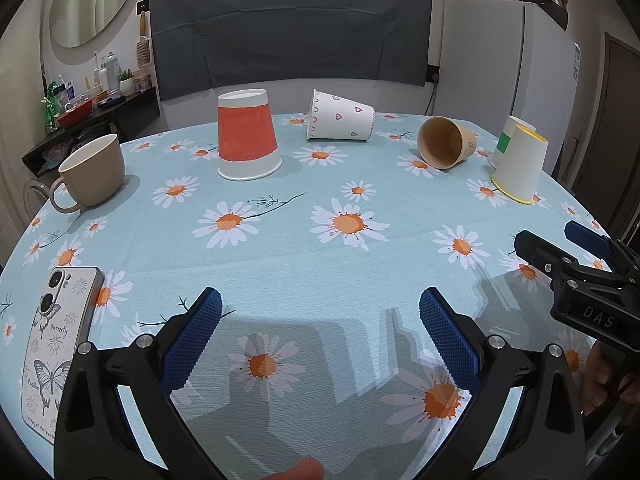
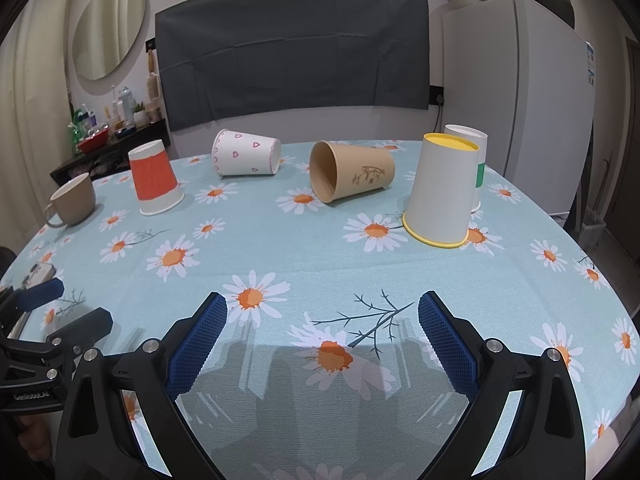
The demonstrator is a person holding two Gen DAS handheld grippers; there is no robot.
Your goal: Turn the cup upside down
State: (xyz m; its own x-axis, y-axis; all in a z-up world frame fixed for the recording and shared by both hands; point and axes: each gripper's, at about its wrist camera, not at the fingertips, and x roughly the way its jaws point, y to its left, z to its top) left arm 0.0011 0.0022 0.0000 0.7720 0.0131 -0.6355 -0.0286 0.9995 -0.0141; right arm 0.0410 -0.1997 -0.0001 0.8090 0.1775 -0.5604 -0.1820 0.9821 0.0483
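Several paper cups stand or lie on the daisy tablecloth [image 1: 304,248]. A red cup [image 1: 246,136] [image 2: 154,178] and a yellow-rimmed white cup [image 1: 520,164] [image 2: 442,192] stand upside down. A green-banded cup [image 2: 478,168] stands upside down behind the yellow one. A white heart-print cup [image 1: 340,116] [image 2: 246,153] and a brown cup [image 1: 446,142] [image 2: 352,171] lie on their sides. My left gripper [image 1: 320,304] is open and empty near the table's front. My right gripper [image 2: 322,308] is open and empty; it also shows in the left wrist view [image 1: 548,240].
A beige mug [image 1: 90,170] [image 2: 72,200] stands upright at the left. A phone in a butterfly case [image 1: 56,344] lies at the front left. A white fridge [image 2: 516,100] stands behind the table at the right, and a cluttered dark shelf [image 1: 84,116] at the left.
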